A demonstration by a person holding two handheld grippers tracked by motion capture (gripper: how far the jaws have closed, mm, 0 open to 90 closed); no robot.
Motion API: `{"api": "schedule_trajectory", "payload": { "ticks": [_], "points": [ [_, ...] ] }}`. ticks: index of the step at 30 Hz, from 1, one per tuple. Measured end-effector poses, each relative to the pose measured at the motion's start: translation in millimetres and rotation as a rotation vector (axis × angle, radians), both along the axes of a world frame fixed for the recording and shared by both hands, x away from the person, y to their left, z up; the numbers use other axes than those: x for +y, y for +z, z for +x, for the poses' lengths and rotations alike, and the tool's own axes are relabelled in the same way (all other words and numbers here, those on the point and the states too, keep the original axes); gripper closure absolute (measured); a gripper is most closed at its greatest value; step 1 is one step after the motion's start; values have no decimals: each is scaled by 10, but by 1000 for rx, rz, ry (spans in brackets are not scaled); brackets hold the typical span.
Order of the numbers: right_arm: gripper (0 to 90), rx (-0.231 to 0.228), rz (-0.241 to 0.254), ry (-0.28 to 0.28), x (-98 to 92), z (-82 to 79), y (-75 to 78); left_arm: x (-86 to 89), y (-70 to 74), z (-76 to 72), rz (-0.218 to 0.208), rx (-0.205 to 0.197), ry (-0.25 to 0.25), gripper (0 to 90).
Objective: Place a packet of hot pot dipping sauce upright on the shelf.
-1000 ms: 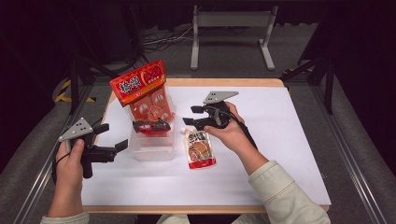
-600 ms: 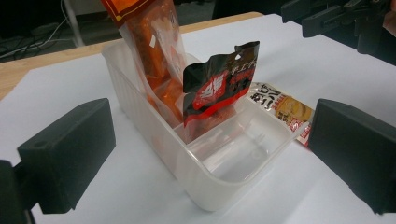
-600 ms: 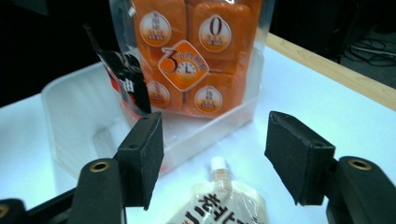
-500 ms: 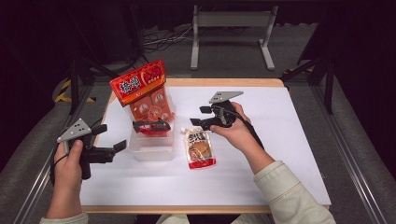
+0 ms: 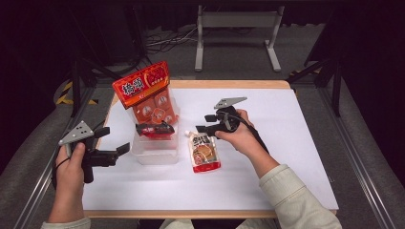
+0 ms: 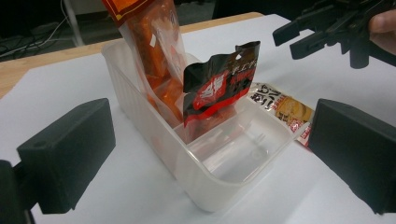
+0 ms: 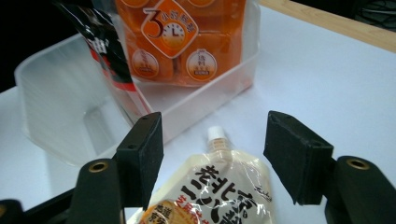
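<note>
White table (image 5: 286, 143): tub (image 5: 157, 153) with two packets; both grippers open, empty.

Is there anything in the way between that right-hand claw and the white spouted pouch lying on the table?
Nothing visible. The right gripper hangs just above the spouted pouch, jaws open on either side of its cap, with bare air between. The clear plastic bin and its packets sit beyond the pouch, not in the path.
</note>
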State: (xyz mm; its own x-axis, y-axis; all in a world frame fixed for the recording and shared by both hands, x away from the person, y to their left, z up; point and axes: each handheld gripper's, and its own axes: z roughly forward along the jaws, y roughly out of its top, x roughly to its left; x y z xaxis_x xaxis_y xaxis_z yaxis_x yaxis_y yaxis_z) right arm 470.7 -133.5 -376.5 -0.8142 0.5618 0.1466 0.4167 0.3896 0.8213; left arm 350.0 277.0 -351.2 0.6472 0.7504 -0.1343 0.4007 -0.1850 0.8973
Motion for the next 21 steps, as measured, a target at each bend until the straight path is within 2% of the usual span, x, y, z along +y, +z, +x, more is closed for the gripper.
{"api": "schedule_trajectory", "payload": {
  "ticks": [5,7,10,14,17,21],
  "points": [
    [378,18,-16,-5,0,47,-96,-3,-1,0,-2,-4,-4,15],
    [382,27,-46,-12,11,79,-169,2,1,-2,-1,-7,-3,15],
    [385,32,-55,-16,21,94,-212,5,0,-4,-3,-6,1,14],
    [405,44,-94,-19,42,131,-295,12,3,-5,-5,-3,10,10],
    [455,92,-105,-9,47,153,-358,11,0,-2,-13,-6,15,10],
    [436,100,-128,-17,50,182,-416,4,0,-1,-36,-1,8,10]
  ]
}}
